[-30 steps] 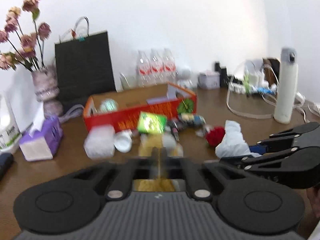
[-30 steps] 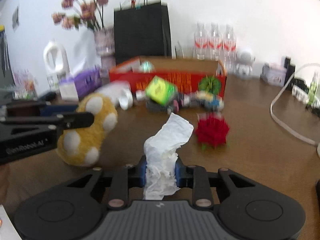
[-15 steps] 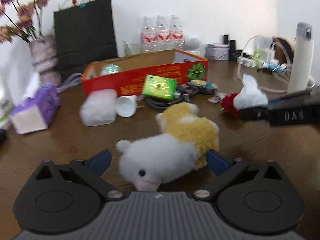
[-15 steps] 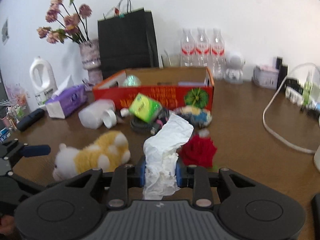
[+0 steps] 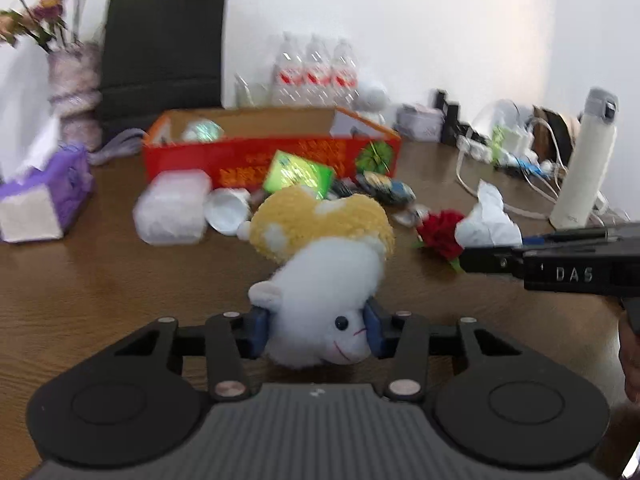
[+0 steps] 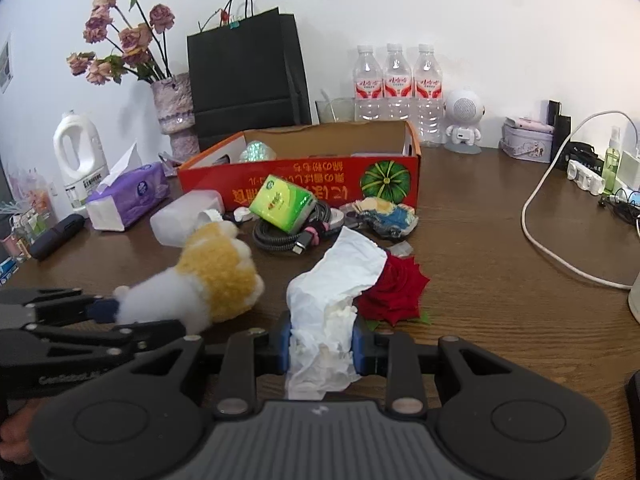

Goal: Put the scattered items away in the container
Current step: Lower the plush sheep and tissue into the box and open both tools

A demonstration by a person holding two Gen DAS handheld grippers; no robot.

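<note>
Wooden desk clutter mostly remains outside the red box; left gripper closing around plush hamster, right gripper clamping crumpled tissue.

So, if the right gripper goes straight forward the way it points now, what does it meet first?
Likely the red rose, lying on the table just beyond the crumpled white tissue that the right gripper holds. The red cardboard box stands farther back. Depth is uncertain.
</note>
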